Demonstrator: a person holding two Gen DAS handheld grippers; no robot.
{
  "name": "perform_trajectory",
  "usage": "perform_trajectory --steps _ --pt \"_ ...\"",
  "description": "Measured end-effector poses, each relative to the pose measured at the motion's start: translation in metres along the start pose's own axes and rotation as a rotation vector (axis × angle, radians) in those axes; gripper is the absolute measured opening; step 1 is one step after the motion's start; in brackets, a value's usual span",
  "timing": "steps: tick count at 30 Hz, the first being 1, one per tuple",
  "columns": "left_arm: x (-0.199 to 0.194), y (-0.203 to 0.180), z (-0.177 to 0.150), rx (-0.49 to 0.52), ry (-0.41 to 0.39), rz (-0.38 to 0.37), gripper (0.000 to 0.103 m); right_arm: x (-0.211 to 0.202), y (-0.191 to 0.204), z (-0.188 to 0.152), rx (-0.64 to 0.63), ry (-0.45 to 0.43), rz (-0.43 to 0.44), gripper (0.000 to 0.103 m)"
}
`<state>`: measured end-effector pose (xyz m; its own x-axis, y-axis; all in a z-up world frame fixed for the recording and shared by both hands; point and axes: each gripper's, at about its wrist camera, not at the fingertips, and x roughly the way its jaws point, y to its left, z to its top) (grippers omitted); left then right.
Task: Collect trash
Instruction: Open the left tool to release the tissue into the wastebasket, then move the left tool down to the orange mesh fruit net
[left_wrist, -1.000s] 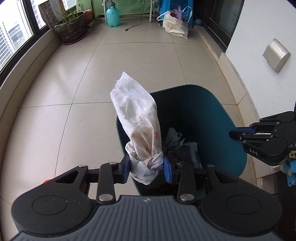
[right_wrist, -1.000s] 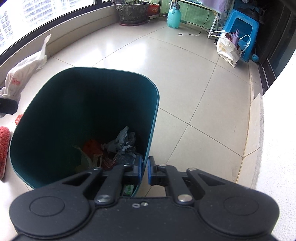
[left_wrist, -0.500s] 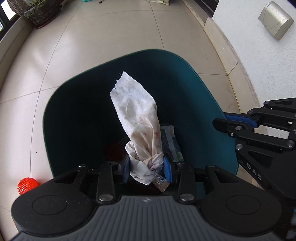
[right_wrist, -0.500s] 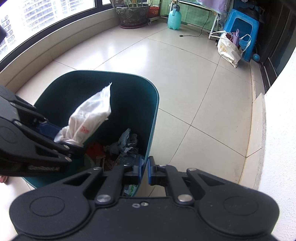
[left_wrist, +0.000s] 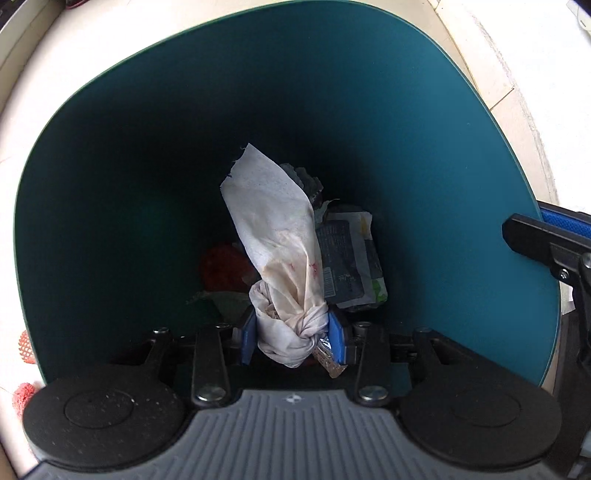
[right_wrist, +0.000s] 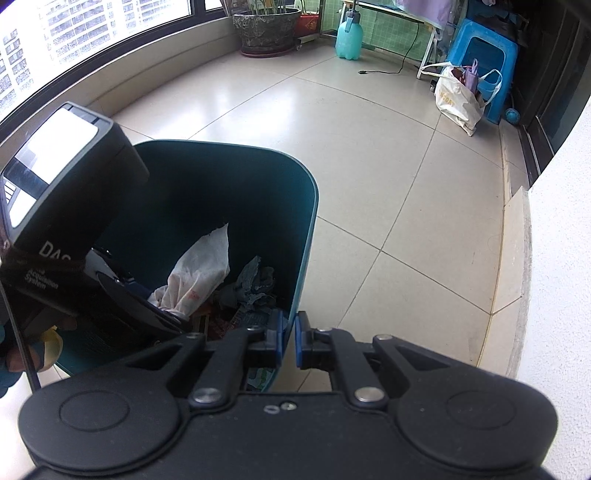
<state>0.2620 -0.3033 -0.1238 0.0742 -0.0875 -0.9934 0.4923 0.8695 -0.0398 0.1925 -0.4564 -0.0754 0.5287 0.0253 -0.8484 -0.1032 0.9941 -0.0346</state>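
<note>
Trash in the form of a knotted white tissue (left_wrist: 280, 258) is clamped at its knot between the blue pads (left_wrist: 246, 338) of the left gripper (left_wrist: 291, 338). The tissue is stained with faint red and brown marks, and its loose end is pointed away from the gripper, down into the teal bin (left_wrist: 92, 184). The left gripper is held inside the mouth of the bin, above the contents. A small foil wrapper (left_wrist: 327, 356) is seen against the right pad, beside the knot.

At the bottom of the bin, from left to right, a red object (left_wrist: 221, 266), a pale green scrap (left_wrist: 229, 301) and a printed packet (left_wrist: 349, 258) are seen. A crumpled grey piece (left_wrist: 306, 182) is partly hidden behind the tissue.

At the right edge of the left wrist view, the right gripper (left_wrist: 554, 236) is seen at the bin rim. In the right wrist view, the right gripper (right_wrist: 289, 339) is closed on the bin wall (right_wrist: 304, 240), with one pad inside and one outside. The tissue (right_wrist: 201, 271) is seen within the bin, held by the left gripper.

Outside the bin, red mesh balls (left_wrist: 25, 347) are seen on the tiled floor (right_wrist: 369, 166) at the left. Farther off, a planter (right_wrist: 267, 27), a teal sprayer (right_wrist: 349, 37), a white bag (right_wrist: 456, 98) and a blue stool (right_wrist: 484, 55) are located along the far wall.
</note>
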Motion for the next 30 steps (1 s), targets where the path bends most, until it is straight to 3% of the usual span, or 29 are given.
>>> perform_trajectory --steps 7,16,19,30 --pt "-0.006 0.005 -0.001 0.01 -0.05 -0.05 0.063 -0.001 0.001 0.0 0.002 0.0 0.002 0.006" --pt "-0.04 0.016 -0.016 0.021 -0.158 -0.126 0.064 -0.002 0.001 0.0 0.004 0.002 0.0 0.006" --pt "-0.059 0.024 -0.024 0.006 -0.206 -0.153 0.07 -0.001 0.002 0.0 -0.001 0.003 -0.005 0.006" --pt "-0.134 0.076 -0.059 -0.078 -0.388 -0.106 0.073 -0.002 0.006 0.0 -0.007 0.006 -0.012 0.006"
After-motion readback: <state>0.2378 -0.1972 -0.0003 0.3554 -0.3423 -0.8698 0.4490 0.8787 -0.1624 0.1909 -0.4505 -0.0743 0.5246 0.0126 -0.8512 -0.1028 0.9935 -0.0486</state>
